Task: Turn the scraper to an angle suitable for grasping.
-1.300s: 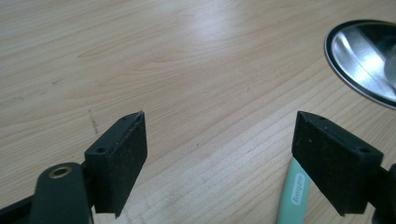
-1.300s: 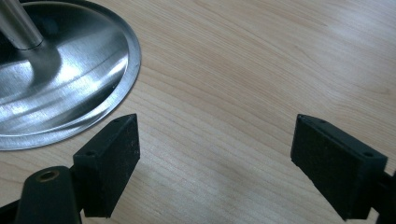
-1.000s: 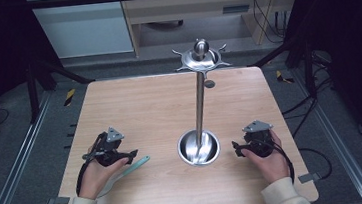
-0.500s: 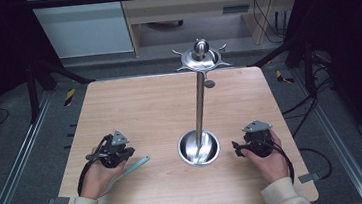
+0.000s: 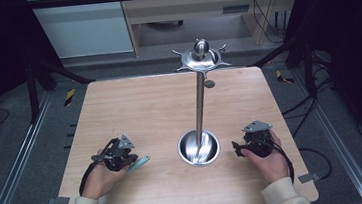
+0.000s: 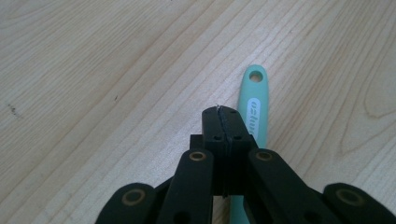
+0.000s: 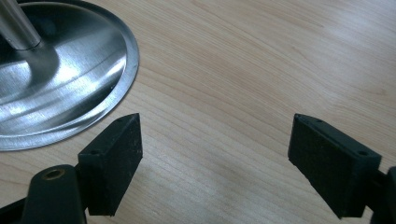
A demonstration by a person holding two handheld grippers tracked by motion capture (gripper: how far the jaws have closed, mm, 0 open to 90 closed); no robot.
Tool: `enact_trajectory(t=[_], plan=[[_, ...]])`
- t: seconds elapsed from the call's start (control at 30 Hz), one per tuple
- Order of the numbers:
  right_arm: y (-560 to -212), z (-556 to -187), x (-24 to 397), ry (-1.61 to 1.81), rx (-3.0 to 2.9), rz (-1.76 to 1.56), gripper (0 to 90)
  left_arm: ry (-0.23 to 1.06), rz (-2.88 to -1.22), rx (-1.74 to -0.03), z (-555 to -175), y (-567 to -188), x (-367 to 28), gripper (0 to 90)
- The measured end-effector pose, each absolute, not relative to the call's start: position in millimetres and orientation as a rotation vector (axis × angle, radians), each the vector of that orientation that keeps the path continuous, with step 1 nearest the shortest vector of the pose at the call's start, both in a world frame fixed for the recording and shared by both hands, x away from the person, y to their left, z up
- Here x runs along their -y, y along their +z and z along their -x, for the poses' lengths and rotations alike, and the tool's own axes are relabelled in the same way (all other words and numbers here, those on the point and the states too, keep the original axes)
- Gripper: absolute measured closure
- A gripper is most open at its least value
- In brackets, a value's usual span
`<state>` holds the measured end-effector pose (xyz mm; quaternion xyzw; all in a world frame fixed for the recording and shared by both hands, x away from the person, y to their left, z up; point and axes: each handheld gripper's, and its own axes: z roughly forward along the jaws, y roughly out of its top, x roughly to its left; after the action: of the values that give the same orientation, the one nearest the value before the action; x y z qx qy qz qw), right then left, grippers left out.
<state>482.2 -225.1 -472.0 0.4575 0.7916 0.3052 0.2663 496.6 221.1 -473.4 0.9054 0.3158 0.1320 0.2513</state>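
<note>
A teal utensil handle (image 6: 254, 107) with a hanging hole lies flat on the wooden table (image 5: 144, 110). My left gripper (image 6: 224, 116) is shut, pads pressed together with nothing between them, and its tip sits just left of and above the handle. In the high view the left gripper (image 5: 130, 159) rests at the front left with the teal handle (image 5: 139, 162) poking out to its right. My right gripper (image 7: 215, 149) stands open over bare wood, beside the steel stand's round base (image 7: 60, 84). In the high view the right gripper (image 5: 236, 149) is just right of that base (image 5: 198, 148).
The steel stand's pole (image 5: 199, 105) rises from the base to a hooked crown (image 5: 201, 55) near the table's far edge. A person's hands and pale sleeves come in from the front edge. Black frame rails and cables surround the table.
The left hand has shifted slightly toward the front and right, covering more of the teal utensil. The right hand has stayed still.
</note>
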Motion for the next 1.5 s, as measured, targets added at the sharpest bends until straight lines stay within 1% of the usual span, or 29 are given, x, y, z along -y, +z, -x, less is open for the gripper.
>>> enact_trajectory(t=[0.17,0.23,0.3,0.33,0.47,0.5,0.57,0.63,0.7,0.73,0.83,0.87,1.0,1.1,1.17,1.23,1.4,1.5], plan=[[-471.7,-482.0,225.2,0.826,-2.136,-1.238,18.1,0.36,-2.474,-0.847,-495.0,-475.2,-218.5,90.0],[-471.4,-482.2,225.6,0.826,-2.137,-1.232,18.2,0.316,-2.482,-0.831,-494.6,-474.1,-218.7,90.0],[-471.6,-482.1,225.5,0.828,-2.135,-1.236,18.3,0.307,-2.493,-0.813,-492.4,-473.7,-217.2,90.0],[-471.7,-482.1,225.6,0.827,-2.136,-1.237,18.3,0.266,-2.5,-0.797,-491.1,-473.3,-216.0,90.0],[-471.2,-482.1,225.9,0.83,-2.135,-1.232,18.3,0.247,-2.539,-0.75,-484.5,-471.3,-209.4,90.0],[-471.2,-482.1,225.9,0.83,-2.135,-1.232,18.3,0.256,-2.561,-0.73,-483.7,-467.9,-207.9,90.0],[-470.9,-482.0,226.6,0.832,-2.129,-1.236,18.3,0.281,-2.539,-0.733,-483.8,-452.4,-205.3,90.0],[-471.5,-482.1,226.6,0.83,-2.129,-1.241,18.3,0.283,-2.54,-0.732,-484.3,-447.1,-204.5,90.0],[-471.9,-482.2,226.5,0.827,-2.13,-1.243,18.3,0.279,-2.59,-0.716,-485.1,-438.7,-202.1,90.0],[-471.9,-482.2,226.2,0.827,-2.131,-1.243,18.3,0.267,-2.644,-0.717,-486.5,-435.7,-198.2,89.5],[-471.3,-481.8,226.5,0.829,-2.129,-1.237,18.3,0.25,-2.692,-0.723,-488.4,-436.3,-194.3,85.7],[-471.3,-481.8,226.5,0.829,-2.129,-1.237,18.3,0.243,-2.715,-0.72,-489.6,-437.1,-192.3,85.7],[-471.0,-482.0,227.4,0.831,-2.13,-1.241,18.3,0.2,-2.769,-0.724,-492.2,-445.4,-183.4,78.1],[-470.9,-482.2,227.8,0.833,-2.131,-1.239,18.2,0.208,-2.772,-0.73,-493.9,-448.9,-179.4,73.3],[-470.8,-482.2,227.8,0.833,-2.131,-1.237,18.3,0.207,-2.778,-0.726,-494.3,-450.1,-177.9,72.2],[-470.7,-481.8,227.2,0.833,-2.132,-1.242,18.3,0.184,-2.814,-0.711,-495.7,-454.4,-174.1,68.3],[-470.8,-481.8,227.7,0.837,-2.129,-1.242,18.2,0.16,-2.835,-0.708,-497.2,-457.8,-171.8,65.2],[-470.7,-481.8,227.6,0.835,-2.133,-1.241,18.2,0.152,-2.839,-0.705,-497.4,-457.9,-171.5,65.7]])
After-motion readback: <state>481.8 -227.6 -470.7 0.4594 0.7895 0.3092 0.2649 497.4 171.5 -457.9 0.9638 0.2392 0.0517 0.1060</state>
